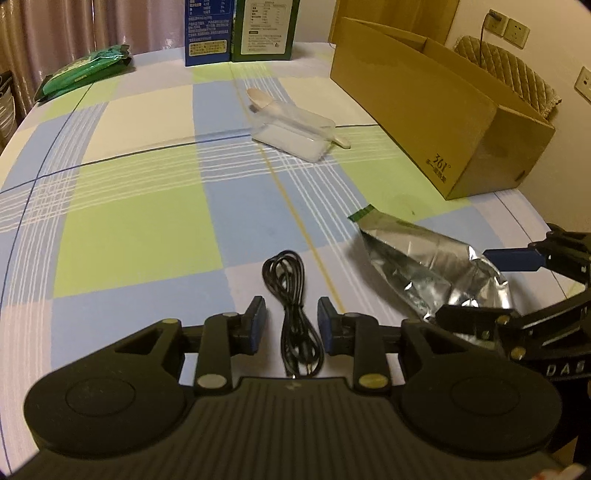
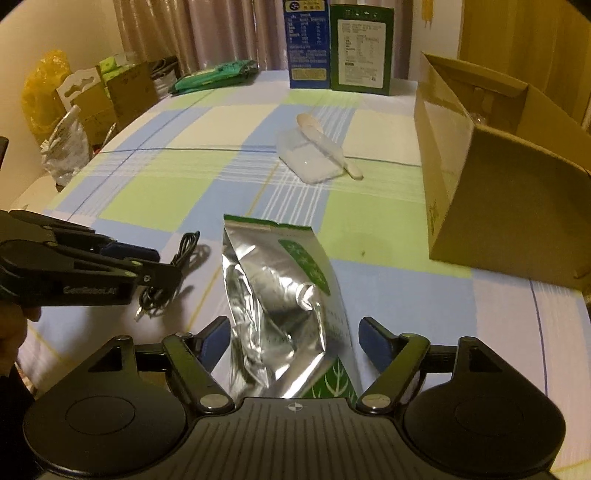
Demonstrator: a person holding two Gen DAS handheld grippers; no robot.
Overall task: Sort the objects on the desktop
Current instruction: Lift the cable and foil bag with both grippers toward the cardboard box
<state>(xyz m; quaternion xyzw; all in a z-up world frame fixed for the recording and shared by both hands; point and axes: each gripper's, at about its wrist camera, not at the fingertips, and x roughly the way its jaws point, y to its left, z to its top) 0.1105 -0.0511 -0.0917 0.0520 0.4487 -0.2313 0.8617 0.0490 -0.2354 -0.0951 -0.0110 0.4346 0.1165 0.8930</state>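
Observation:
A coiled black cable (image 1: pixel 291 306) lies on the checked tablecloth, its near end between the open fingers of my left gripper (image 1: pixel 291 319); it also shows in the right wrist view (image 2: pixel 177 273). A silver foil pouch with green print (image 2: pixel 280 306) lies between the open fingers of my right gripper (image 2: pixel 295 339); it shows in the left wrist view (image 1: pixel 432 269) too. Neither gripper holds anything. A clear plastic tray (image 1: pixel 295 136) with a cream spoon (image 1: pixel 260 98) across it lies mid-table.
An open cardboard box (image 1: pixel 436 110) stands at the right, also in the right wrist view (image 2: pixel 491 177). A blue carton (image 1: pixel 205 33) and a green carton (image 1: pixel 266 29) stand at the far edge. A green packet (image 1: pixel 85 70) lies far left. Bags and boxes (image 2: pixel 74 107) sit beyond the table's left edge.

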